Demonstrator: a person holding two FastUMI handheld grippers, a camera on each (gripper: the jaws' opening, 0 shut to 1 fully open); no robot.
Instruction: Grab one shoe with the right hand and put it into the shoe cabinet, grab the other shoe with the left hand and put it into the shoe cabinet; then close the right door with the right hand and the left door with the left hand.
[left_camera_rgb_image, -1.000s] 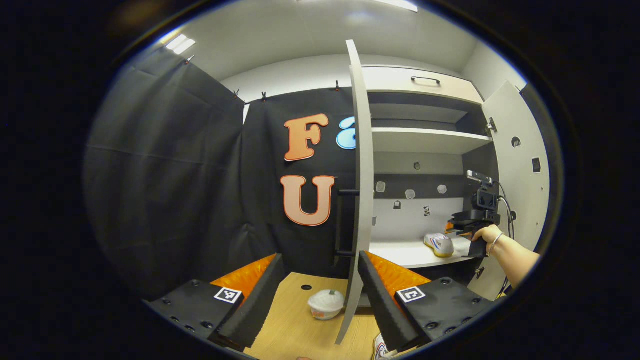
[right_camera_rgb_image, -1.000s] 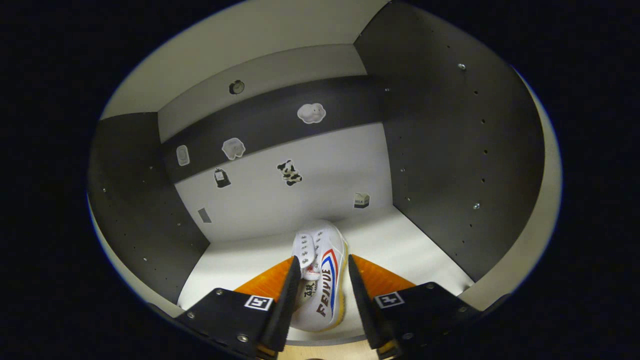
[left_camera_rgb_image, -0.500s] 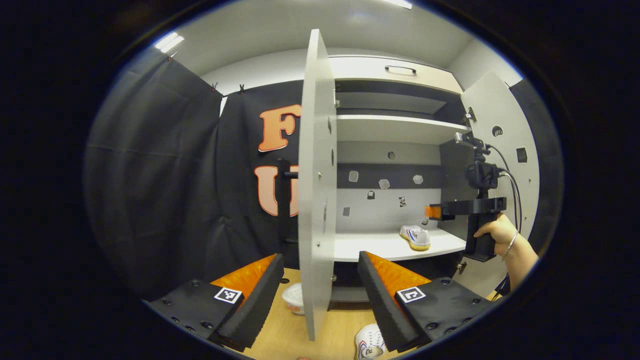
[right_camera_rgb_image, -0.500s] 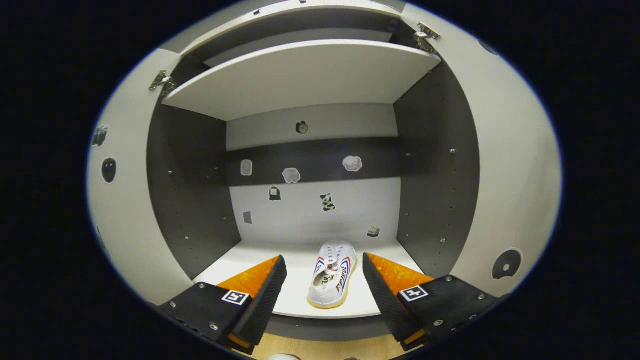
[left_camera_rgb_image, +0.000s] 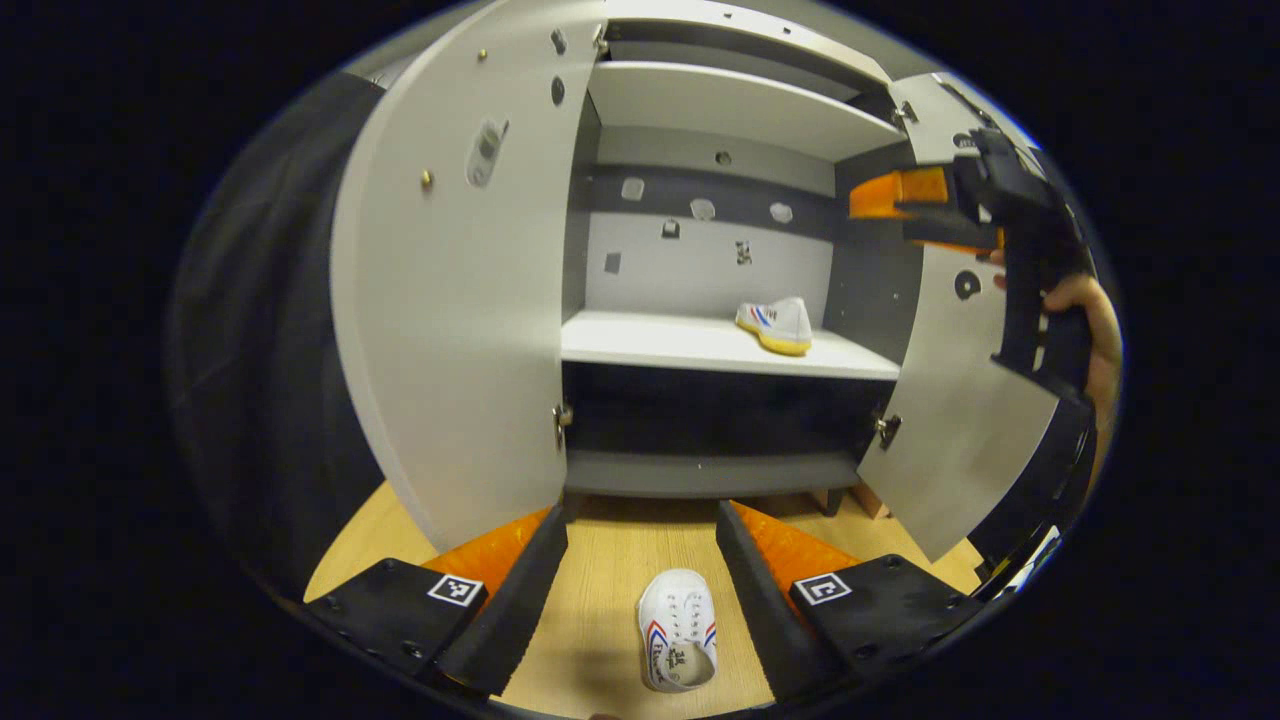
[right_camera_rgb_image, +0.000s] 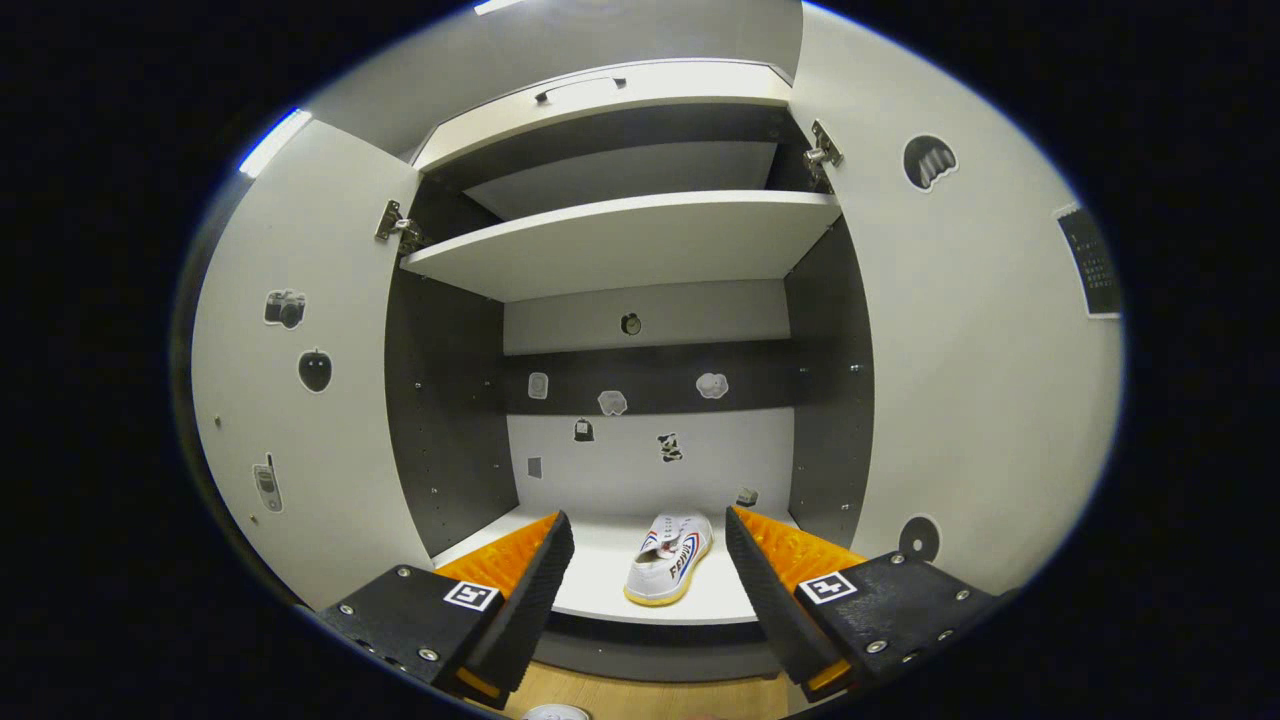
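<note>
A white shoe with red and blue stripes (left_camera_rgb_image: 776, 324) (right_camera_rgb_image: 668, 558) lies on the cabinet's lower shelf (left_camera_rgb_image: 660, 344) (right_camera_rgb_image: 600, 590), toward its right side. The second white shoe (left_camera_rgb_image: 678, 642) rests on the wooden floor, between the fingers of my open left gripper (left_camera_rgb_image: 640, 590), which touch nothing. My right gripper (right_camera_rgb_image: 642, 585) is open and empty in front of the cabinet, back from the shelved shoe; it also appears high on the right in the left gripper view (left_camera_rgb_image: 905, 195), held by a hand (left_camera_rgb_image: 1090, 320). Left door (left_camera_rgb_image: 455, 290) (right_camera_rgb_image: 300, 400) and right door (left_camera_rgb_image: 950, 400) (right_camera_rgb_image: 970, 330) stand open.
An upper shelf (right_camera_rgb_image: 620, 240) (left_camera_rgb_image: 730, 105) spans the cabinet, with a drawer and handle (right_camera_rgb_image: 580, 88) above it. Stickers dot the back wall and door insides. Wooden floor (left_camera_rgb_image: 620, 560) runs in front of the cabinet base. Black cloth (left_camera_rgb_image: 260, 400) hangs left of the left door.
My right gripper let go of the shoe on the shelf and drew back out of the cabinet, open. My left gripper swung right and tilted down, bringing the floor shoe between its fingers.
</note>
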